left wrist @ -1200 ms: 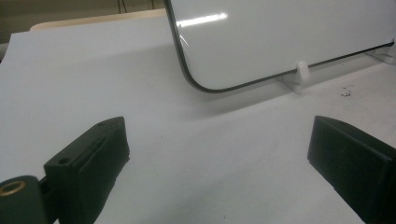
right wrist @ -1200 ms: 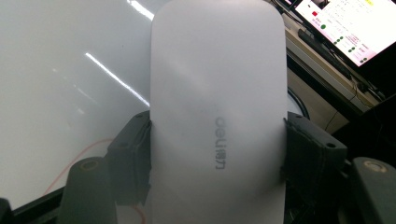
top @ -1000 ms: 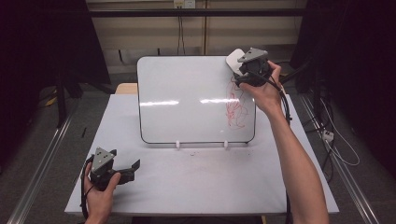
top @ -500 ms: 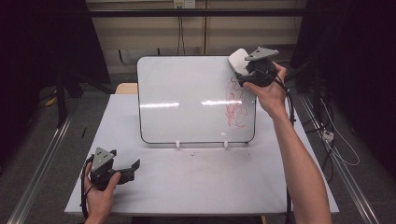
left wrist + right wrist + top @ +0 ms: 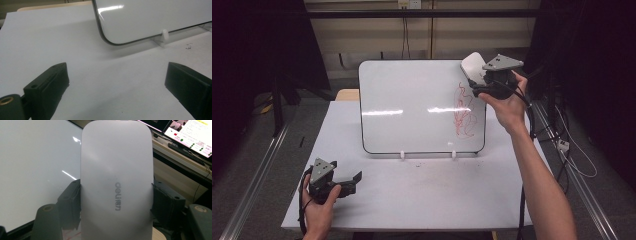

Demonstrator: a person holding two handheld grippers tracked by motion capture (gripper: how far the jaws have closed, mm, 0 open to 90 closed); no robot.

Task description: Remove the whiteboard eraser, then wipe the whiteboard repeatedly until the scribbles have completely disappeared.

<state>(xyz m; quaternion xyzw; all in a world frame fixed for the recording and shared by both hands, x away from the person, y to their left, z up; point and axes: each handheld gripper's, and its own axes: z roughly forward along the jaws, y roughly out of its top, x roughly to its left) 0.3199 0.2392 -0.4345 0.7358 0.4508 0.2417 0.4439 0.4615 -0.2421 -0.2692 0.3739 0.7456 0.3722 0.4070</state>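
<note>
Nearby, the left gripper (image 5: 343, 183) rests idle with jaws apart at the table's (image 5: 427, 200) front left corner, while the right gripper (image 5: 477, 86) clamps the white eraser (image 5: 116, 182) at the whiteboard's (image 5: 412, 100) top right corner, apparently poised to wipe the red scribble (image 5: 463, 110) just below.

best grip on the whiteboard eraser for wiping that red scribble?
Across its two long sides at mid-length, from the back, as the right gripper has it now: the whiteboard eraser is a flat rounded slab, so its parallel edges seat the pads and its wiping face stays free toward the whiteboard.
</note>
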